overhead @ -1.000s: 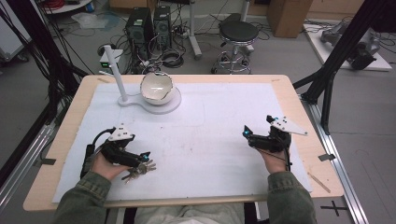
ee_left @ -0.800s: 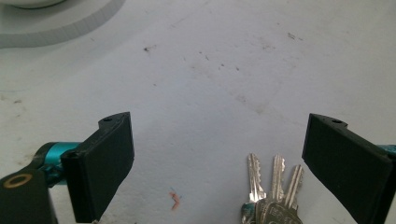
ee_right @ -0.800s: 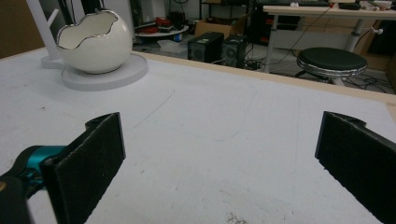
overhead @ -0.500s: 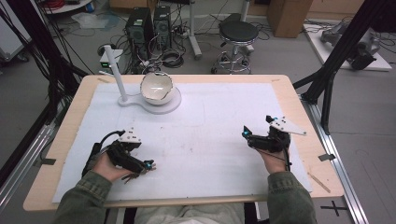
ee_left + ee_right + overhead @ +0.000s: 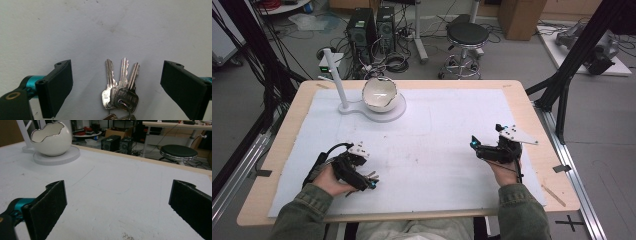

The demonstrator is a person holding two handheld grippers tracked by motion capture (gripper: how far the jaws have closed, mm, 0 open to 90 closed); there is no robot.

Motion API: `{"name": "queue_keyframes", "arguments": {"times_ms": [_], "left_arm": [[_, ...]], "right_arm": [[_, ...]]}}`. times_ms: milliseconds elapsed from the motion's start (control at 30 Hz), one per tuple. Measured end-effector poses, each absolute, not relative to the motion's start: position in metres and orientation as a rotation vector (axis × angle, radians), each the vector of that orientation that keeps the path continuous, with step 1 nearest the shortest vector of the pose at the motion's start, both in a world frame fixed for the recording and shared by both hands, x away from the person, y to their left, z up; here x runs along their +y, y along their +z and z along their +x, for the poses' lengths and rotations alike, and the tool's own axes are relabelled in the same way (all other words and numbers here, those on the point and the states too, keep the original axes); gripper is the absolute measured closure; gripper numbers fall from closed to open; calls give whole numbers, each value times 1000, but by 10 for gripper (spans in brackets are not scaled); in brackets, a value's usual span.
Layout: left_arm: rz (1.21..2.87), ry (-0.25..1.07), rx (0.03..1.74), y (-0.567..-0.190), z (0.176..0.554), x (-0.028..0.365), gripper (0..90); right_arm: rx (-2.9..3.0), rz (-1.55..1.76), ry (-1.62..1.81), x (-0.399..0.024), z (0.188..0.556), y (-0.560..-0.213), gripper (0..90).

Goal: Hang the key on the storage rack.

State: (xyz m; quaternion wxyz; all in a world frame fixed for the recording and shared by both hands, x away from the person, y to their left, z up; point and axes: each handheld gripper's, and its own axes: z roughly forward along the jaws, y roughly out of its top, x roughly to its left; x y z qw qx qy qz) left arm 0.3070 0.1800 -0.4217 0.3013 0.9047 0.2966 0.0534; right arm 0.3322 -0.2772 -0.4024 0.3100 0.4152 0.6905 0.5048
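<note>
A bunch of silver keys [image 5: 121,92] lies flat on the white mat, its blades fanned away from me. My left gripper [image 5: 117,66] points down at it, open, one black jaw on each side of the keys and neither touching them. In the high view the left gripper [image 5: 362,176] is near the table's front left, with the keys [image 5: 372,176] partly showing at its tip. My right gripper [image 5: 474,145] rests low at the front right, open, with nothing between its jaws; the right gripper [image 5: 118,195] points level across the mat.
A white egg-shaped bowl [image 5: 379,94] with a jagged rim sits on a round white base with an upright post [image 5: 336,75] at the back left; the bowl [image 5: 51,138] is far ahead of the right gripper. The mat [image 5: 437,125] covers most of the wooden table.
My left hand has shifted slightly toward the near edge and right, tipping its gripper down over the keys. The right hand has stayed still.
</note>
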Motion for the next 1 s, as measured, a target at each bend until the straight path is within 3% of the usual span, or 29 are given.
{"name": "queue_keyframes", "arguments": {"times_ms": [367,567,633,800,867,1000], "left_arm": [[2483,22,810,-426,308,176,199],[2509,87,800,-425,307,173,255],[2526,162,801,-424,305,173,359],[2533,171,753,-423,303,172,598],[2530,159,708,-422,302,171,796],[2534,162,678,-422,303,172,803]], "right_arm": [[1815,1095,1339,-278,332,-402,5],[1816,1096,1335,-278,332,-402,5],[1817,1098,1334,-277,332,-403,4],[1823,1097,1329,-276,332,-403,5],[1826,1099,1326,-276,332,-403,5],[1825,1090,1325,-276,332,-403,5]]}}
